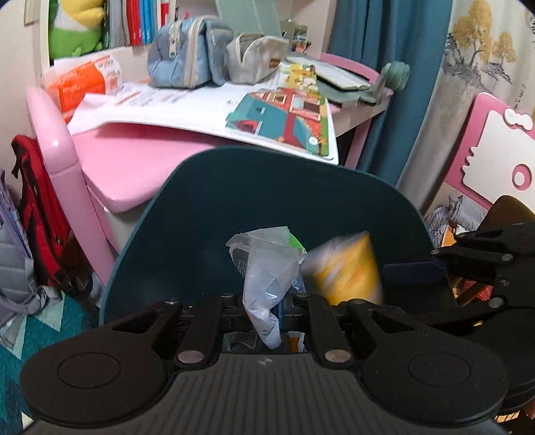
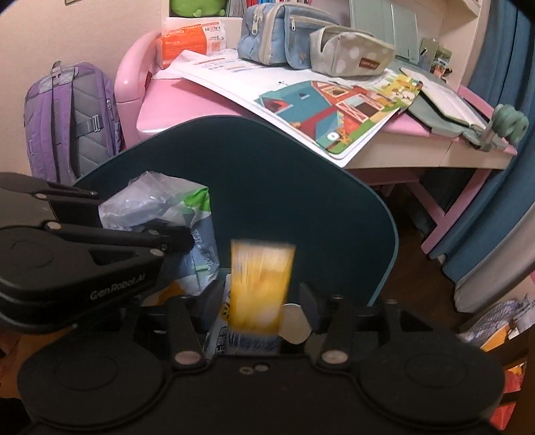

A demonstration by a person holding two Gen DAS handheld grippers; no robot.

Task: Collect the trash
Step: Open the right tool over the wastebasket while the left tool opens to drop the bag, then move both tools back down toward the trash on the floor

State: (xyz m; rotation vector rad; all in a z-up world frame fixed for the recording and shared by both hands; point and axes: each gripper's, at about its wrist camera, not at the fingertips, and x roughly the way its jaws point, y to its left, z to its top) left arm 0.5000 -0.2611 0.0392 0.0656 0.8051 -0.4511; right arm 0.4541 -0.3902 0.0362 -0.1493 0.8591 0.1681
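Readable text: "GenRobot.AI" in white on the body of the left gripper [image 2: 187,239], legible only in the right wrist view. An orange-and-white pack [image 2: 192,41] at the back left corner of the pink desk [image 2: 174,110] carries print too small to read. The grey polka-dot pouch [image 2: 351,55] bears a small brown label, not legible.

Left gripper [image 1: 271,304]: jaws closed down on a crumpled clear plastic bag [image 1: 267,264], which stands up between them in front of the dark teal chair back [image 1: 267,200]. The right wrist view shows green and blue printing on this bag [image 2: 160,204], only partly decipherable.

Right gripper [image 2: 257,308]: a yellow packet [image 2: 260,284], motion-blurred, sits between its fingers; blue print on the packet's lower edge is unreadable. Whether the jaws press on it cannot be told. In the left wrist view the packet [image 1: 347,267] lies just right of the plastic bag, and the right gripper [image 1: 414,269] enters from the right edge.

Right wrist view only: purple backpack [image 2: 70,117] against the wall, left of the desk. Left wrist view only: red bag [image 1: 40,207] hanging by the desk's left side, and a pink-and-white board [image 1: 495,147] at the right. Both views: blue zip case [image 2: 281,30] at the back of the desk, barn picture sheet [image 2: 321,110] overhanging its front edge.
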